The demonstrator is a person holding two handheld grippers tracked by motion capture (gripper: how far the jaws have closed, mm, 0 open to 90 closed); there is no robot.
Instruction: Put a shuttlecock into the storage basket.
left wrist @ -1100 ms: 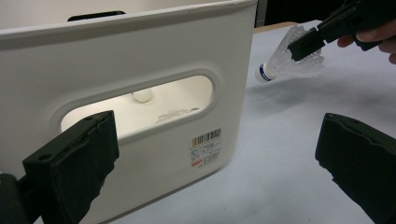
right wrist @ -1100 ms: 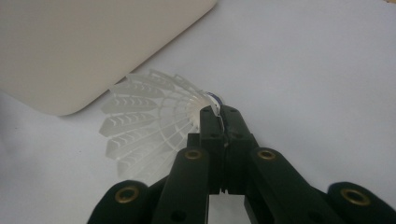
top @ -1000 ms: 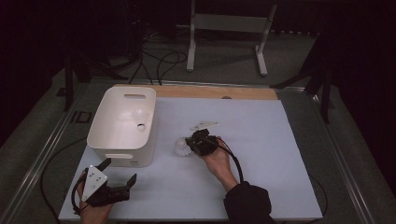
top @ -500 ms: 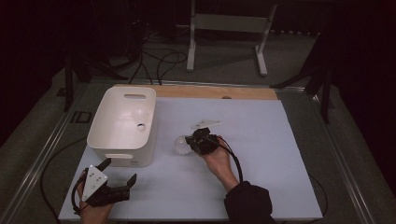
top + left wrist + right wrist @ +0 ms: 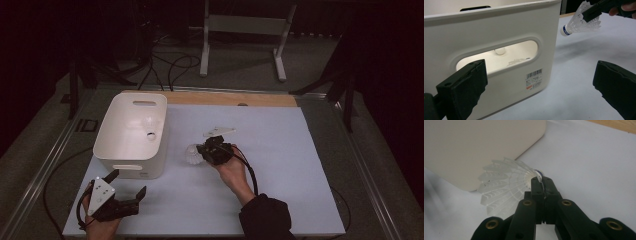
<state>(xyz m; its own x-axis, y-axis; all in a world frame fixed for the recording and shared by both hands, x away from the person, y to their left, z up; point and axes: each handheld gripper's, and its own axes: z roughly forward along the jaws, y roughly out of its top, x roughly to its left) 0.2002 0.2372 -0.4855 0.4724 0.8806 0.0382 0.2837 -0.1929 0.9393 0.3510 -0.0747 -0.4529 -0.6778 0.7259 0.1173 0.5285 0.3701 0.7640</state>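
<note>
your right hand reaches forward mid-table, its gripper clamped tight on the skirt of a shuttlecock held above the mat, just right of the bin. the shuttlecock lies about level, cork toward the bin. your left gripper rests near the bin, jaws wide and empty.

Left gripper, black, is bearing a grey three-cornered plate and thick, rough-edged foam pads; right gripper, black with brass-coloured screws, is trailing a black cable past a dark sleeve.
</note>
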